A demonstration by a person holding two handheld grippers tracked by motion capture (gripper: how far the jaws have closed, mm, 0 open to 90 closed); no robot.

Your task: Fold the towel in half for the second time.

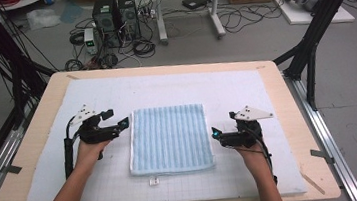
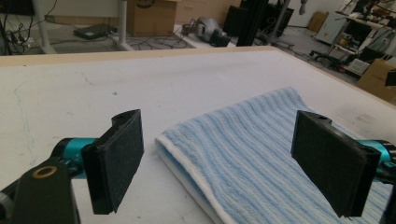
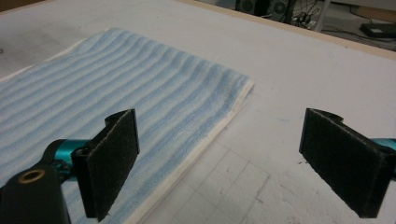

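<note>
A folded towel (image 1: 169,139) with pale blue stripes lies flat in the middle of the white mat (image 1: 225,83). My left gripper (image 1: 118,118) hovers at the towel's left edge near its far corner, jaws wide open and holding nothing. In the left gripper view the towel (image 2: 261,135) and its white hem run between the open gripper (image 2: 224,163). My right gripper (image 1: 223,125) sits at the towel's right edge, open and holding nothing. In the right gripper view the towel (image 3: 130,88) lies under the left pad of the gripper (image 3: 229,163), its edge between the jaws.
The mat covers a wooden table (image 1: 42,110). A small white tag (image 1: 153,182) lies on the mat just in front of the towel. Black frame posts (image 1: 311,41) stand at the table's sides. Computers and cables (image 1: 115,21) are on the floor beyond.
</note>
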